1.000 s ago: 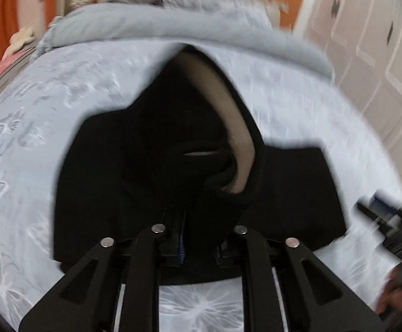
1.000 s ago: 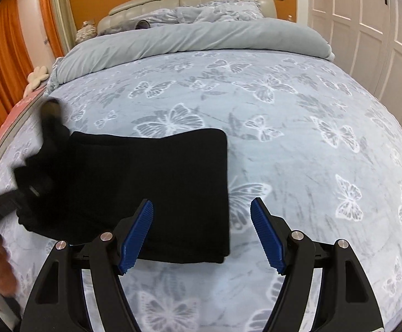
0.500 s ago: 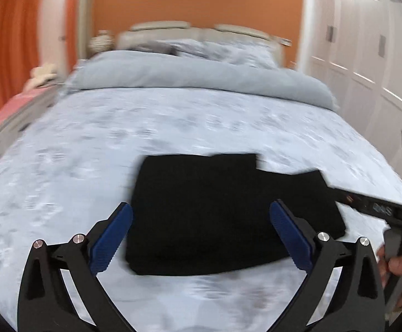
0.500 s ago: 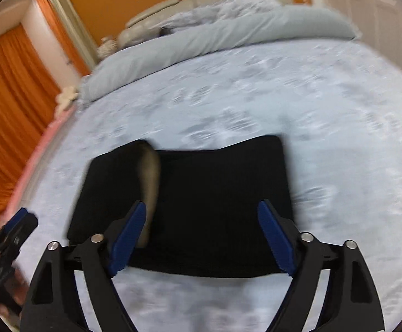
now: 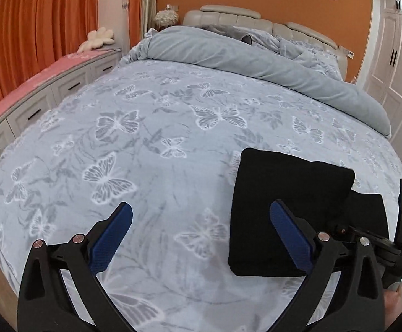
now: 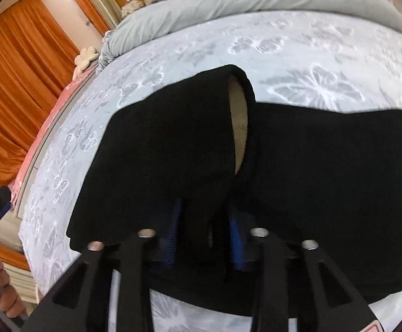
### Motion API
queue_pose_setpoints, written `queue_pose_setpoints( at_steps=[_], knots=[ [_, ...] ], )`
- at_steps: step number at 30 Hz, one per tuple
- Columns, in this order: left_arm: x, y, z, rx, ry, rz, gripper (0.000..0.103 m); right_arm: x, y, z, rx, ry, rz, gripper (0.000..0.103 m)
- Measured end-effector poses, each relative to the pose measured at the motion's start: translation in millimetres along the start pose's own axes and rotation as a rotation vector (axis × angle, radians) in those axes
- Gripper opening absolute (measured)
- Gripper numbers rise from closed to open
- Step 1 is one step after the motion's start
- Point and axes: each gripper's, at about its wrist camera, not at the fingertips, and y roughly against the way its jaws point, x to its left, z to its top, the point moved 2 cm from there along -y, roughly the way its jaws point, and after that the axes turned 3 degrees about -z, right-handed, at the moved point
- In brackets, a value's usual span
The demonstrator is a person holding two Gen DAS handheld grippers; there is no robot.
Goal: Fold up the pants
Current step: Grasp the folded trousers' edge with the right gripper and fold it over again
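Your left gripper [image 5: 201, 235] is spread wide with nothing between its blue pads [image 5: 112, 238], hanging over the bare butterfly-print bedspread [image 5: 151, 127]. The black pants [image 5: 286, 207] lie folded on the bed just to its right. Your right gripper [image 6: 203, 235] is closing its jaws, and a fold of the pants [image 6: 173, 144] sits between its blue pads; that layer is lifted so the tan lining [image 6: 238, 127] shows. Whether the pads have fully pinched the cloth, you cannot tell here.
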Motion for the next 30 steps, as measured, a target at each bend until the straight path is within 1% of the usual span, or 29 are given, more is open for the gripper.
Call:
queue_pose_setpoints(
  at_steps=[2, 3, 5, 7, 10, 11, 13, 16, 18, 19, 20, 22, 23, 24, 25, 26, 27, 29, 30],
  knots=[
    [2, -1, 1, 0.007, 0.001, -0.015, 0.098, 6, 8, 3, -0.023, 0.010, 0.010, 0.017],
    [1, -1, 1, 0.013, 0.002, -0.019, 0.098, 9, 17, 7, -0.039, 0.014, 0.028, 0.016],
    [-2, -2, 2, 0.015, -0.001, -0.026, 0.098, 11, 44, 16, -0.094, 0.017, 0.072, 0.015],
    [-8, -3, 1, 0.018, -0.011, -0.031, 0.098, 6, 74, 24, -0.150, 0.021, 0.094, 0.015],
    [-21, -7, -3, 0.027, -0.031, -0.038, 0.098, -17, 108, 30, -0.206, 0.016, 0.057, 0.015],
    [-26, -8, -4, 0.032, -0.040, -0.044, 0.098, -34, 117, 30, -0.218, -0.002, 0.032, 0.015],
    [-37, -12, -8, 0.044, -0.055, -0.052, 0.098, -66, 125, 28, -0.216, -0.038, -0.031, 0.015],
    [-56, -20, -15, 0.079, -0.072, -0.085, 0.098, -121, 112, 15, -0.134, -0.097, -0.162, 0.013],
    [-72, -26, -20, 0.100, -0.092, -0.102, 0.098, -146, 95, 5, -0.072, -0.122, -0.214, 0.009],
    [-77, -28, -22, 0.104, -0.102, -0.101, 0.098, -156, 88, 0, -0.055, -0.134, -0.234, 0.009],
    [-87, -32, -26, 0.109, -0.122, -0.101, 0.098, -162, 81, -3, -0.044, -0.143, -0.234, 0.010],
    [-99, -37, -32, 0.122, -0.147, -0.100, 0.098, -170, 79, -4, -0.036, -0.168, -0.185, 0.013],
    [-104, -41, -34, 0.131, -0.156, -0.102, 0.098, -174, 86, -5, -0.040, -0.185, -0.174, 0.021],
    [-110, -45, -38, 0.148, -0.160, -0.107, 0.098, -174, 94, -5, -0.047, -0.200, -0.169, 0.033],
    [-112, -49, -40, 0.165, -0.157, -0.117, 0.098, -173, 106, -6, -0.065, -0.196, -0.165, 0.040],
    [-114, -52, -41, 0.184, -0.151, -0.132, 0.098, -172, 111, -6, -0.075, -0.183, -0.164, 0.058],
    [-115, -60, -44, 0.227, -0.133, -0.167, 0.098, -171, 116, -8, -0.084, -0.162, -0.168, 0.068],
    [-115, -70, -47, 0.280, -0.097, -0.202, 0.098, -170, 113, -12, -0.062, -0.154, -0.166, 0.068],
    [-112, -77, -49, 0.313, -0.065, -0.227, 0.098, -173, 106, -15, -0.031, -0.173, -0.131, 0.068]
  ],
)
